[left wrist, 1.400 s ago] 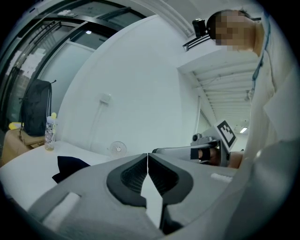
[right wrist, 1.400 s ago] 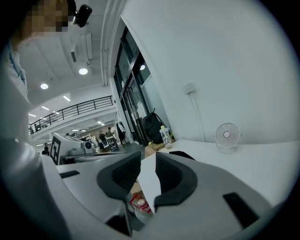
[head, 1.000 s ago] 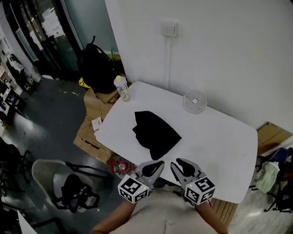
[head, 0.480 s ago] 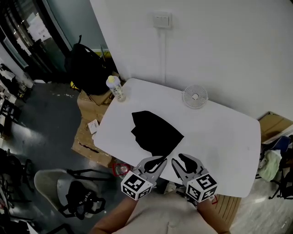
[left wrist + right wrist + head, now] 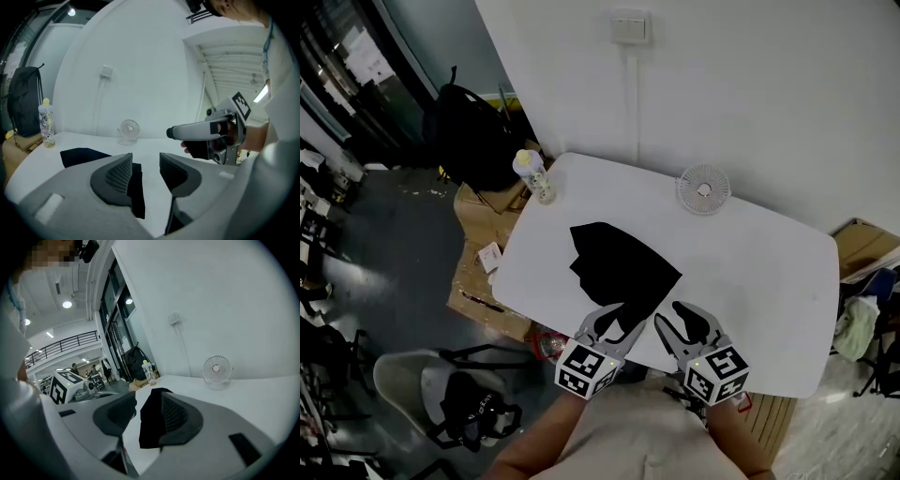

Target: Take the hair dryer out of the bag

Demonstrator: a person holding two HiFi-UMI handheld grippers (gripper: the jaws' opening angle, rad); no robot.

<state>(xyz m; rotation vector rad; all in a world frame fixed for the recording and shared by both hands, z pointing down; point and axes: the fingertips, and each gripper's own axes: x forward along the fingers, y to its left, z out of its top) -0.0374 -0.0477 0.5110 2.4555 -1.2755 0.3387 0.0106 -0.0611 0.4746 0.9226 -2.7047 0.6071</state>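
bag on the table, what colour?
The bag is plain black, with no visible pattern. It shows best in the head view.

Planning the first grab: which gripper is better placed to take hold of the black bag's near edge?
Probably left: the left gripper, jaws just opening, has the bag edge between them. The right gripper, also just opening, stands just beside it.

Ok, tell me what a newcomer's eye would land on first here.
The flat black bag in the middle of the white table stands out most. At the table's near edge, the left gripper and right gripper point at its near end. Their jaws have just been opening, and the bag's edge shows in each gap, not pinched. A small white fan stands by the wall.
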